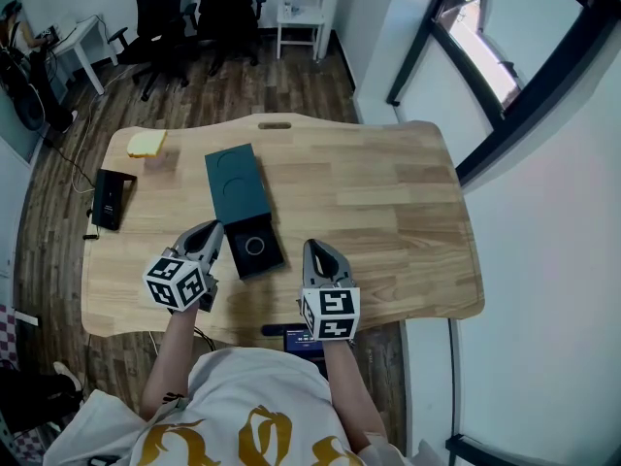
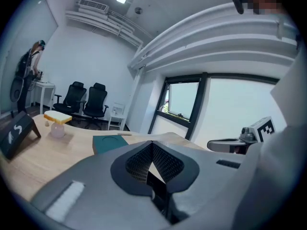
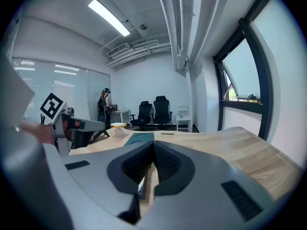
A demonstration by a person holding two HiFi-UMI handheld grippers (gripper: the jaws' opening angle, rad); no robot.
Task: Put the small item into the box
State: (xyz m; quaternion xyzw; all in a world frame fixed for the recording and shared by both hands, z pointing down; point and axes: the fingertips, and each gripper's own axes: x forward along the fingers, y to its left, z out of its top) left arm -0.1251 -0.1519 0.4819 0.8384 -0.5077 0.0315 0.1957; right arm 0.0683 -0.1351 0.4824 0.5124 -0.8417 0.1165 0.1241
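Note:
A dark teal box lid point(image 1: 236, 184) lies flat on the wooden table point(image 1: 388, 202). Just in front of it sits the black box base point(image 1: 256, 249), with a small pale ring point(image 1: 254, 247) inside it. My left gripper point(image 1: 214, 229) hovers at the base's left edge, shut and holding nothing. My right gripper point(image 1: 315, 248) is just right of the base, also shut and holding nothing. In the left gripper view the jaws meet at the tip point(image 2: 152, 143), with the lid point(image 2: 114, 142) beyond. The right gripper point(image 3: 153, 143) shows the same, with the lid point(image 3: 139, 138) ahead.
A yellow block point(image 1: 147, 144) and a pinkish item point(image 1: 161, 159) sit at the table's far left corner. A black stand point(image 1: 110, 199) rests near the left edge. A phone point(image 1: 303, 339) shows at the table's front edge. Office chairs point(image 1: 184, 8) stand beyond.

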